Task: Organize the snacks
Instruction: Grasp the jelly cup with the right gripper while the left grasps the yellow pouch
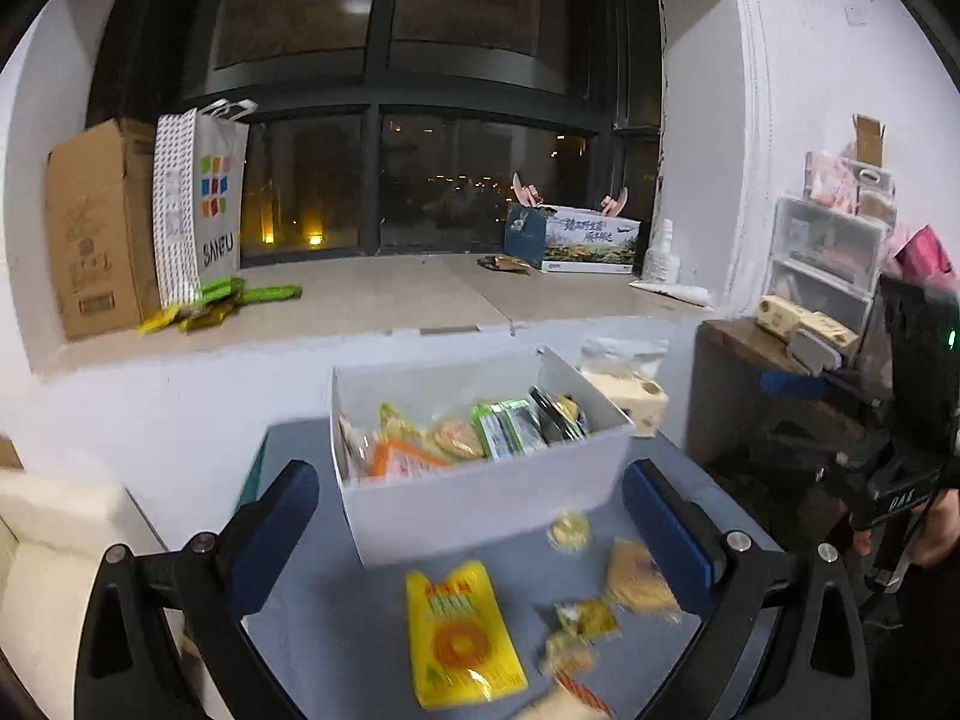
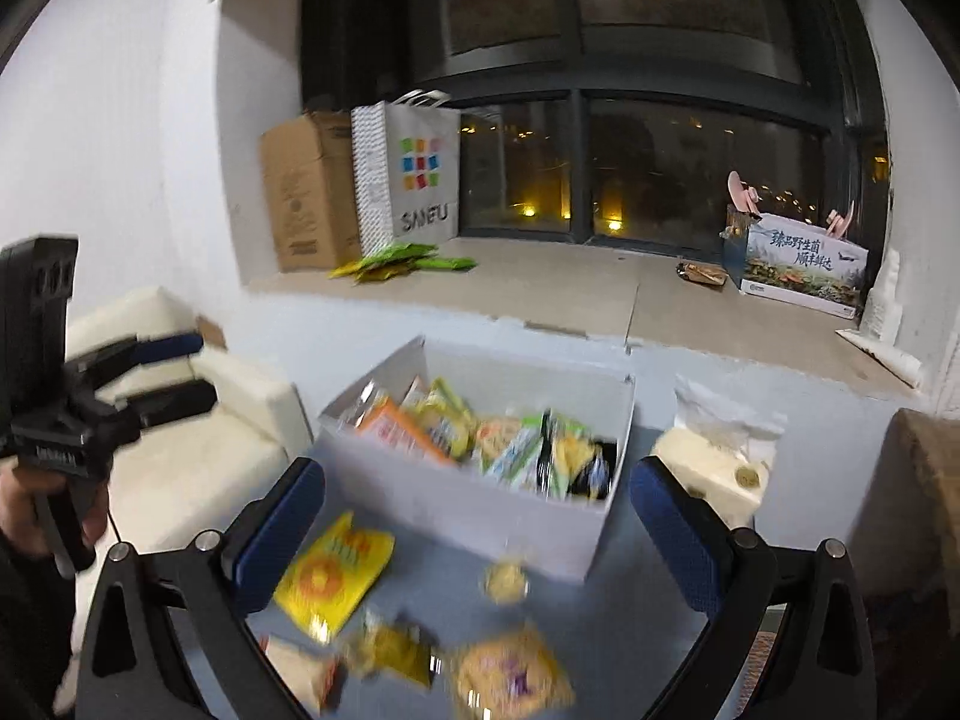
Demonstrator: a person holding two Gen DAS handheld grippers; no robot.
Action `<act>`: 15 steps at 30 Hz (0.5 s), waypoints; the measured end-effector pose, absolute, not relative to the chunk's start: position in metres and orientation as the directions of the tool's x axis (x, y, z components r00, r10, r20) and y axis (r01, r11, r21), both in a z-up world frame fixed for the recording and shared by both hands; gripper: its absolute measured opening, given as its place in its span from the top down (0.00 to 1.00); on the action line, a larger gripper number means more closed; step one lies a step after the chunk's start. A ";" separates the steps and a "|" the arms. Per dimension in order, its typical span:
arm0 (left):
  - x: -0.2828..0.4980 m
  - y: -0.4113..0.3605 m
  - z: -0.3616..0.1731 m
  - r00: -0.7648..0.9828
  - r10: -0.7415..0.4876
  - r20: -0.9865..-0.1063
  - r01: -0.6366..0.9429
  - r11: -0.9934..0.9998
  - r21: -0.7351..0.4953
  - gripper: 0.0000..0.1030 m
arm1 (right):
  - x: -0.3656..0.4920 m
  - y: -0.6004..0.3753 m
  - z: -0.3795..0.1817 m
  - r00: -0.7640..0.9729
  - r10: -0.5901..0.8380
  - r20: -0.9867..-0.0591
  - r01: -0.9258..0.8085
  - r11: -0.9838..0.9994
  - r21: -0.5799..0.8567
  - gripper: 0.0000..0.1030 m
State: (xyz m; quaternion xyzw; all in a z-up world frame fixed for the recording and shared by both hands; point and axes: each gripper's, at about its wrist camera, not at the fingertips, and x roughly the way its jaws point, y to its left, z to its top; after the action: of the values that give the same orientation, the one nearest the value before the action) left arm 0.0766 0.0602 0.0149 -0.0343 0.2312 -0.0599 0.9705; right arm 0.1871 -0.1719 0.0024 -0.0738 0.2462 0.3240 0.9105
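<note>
Both your grippers, left (image 1: 471,531) and right (image 2: 477,531), are wide open; grab that slippery yellow packet (image 1: 459,636) crooked and it may slide out

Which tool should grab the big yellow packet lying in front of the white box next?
Probably the left tool: open, with the yellow packet almost centred below it. From the right tool, also open, the packet lies off by its left finger, near the white box.

Left claw (image 1: 471,531) spread wide, empty, right claw (image 2: 477,534) likewise, seemingly raised
</note>
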 end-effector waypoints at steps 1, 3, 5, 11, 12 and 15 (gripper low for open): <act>0.065 0.061 0.009 0.885 -0.133 -0.447 0.092 0.989 -0.112 0.00 | 0.177 -0.176 -0.002 0.664 0.555 -0.500 -0.633 0.774 0.019 0.00; 0.052 0.059 -0.003 0.876 -0.145 -0.459 0.088 0.986 -0.143 0.00 | 0.158 -0.182 -0.015 0.652 0.551 -0.521 -0.643 0.766 0.006 0.00; 0.040 0.057 -0.016 0.866 -0.148 -0.478 0.080 0.984 -0.159 0.00 | 0.144 -0.188 -0.030 0.651 0.531 -0.542 -0.635 0.772 -0.007 0.00; 0.020 0.046 -0.047 0.839 -0.175 -0.515 0.096 0.980 -0.175 0.00 | 0.126 -0.201 -0.087 0.609 0.511 -0.606 -0.596 0.799 0.074 0.00; 0.019 0.045 -0.049 0.836 -0.174 -0.521 0.097 0.980 -0.171 0.00 | 0.128 -0.200 -0.094 0.605 0.504 -0.616 -0.587 0.805 0.083 0.00; 0.017 0.042 -0.054 0.833 -0.164 -0.528 0.089 0.982 -0.165 0.00 | 0.142 -0.195 -0.103 0.600 0.501 -0.624 -0.564 0.818 0.113 0.00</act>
State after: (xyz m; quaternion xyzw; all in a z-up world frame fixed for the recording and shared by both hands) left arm 0.0166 0.0422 -0.0539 -0.0670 0.2809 -0.0661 0.9551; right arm 0.1417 -0.1949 -0.1030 -0.0478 0.3334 0.2981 0.8931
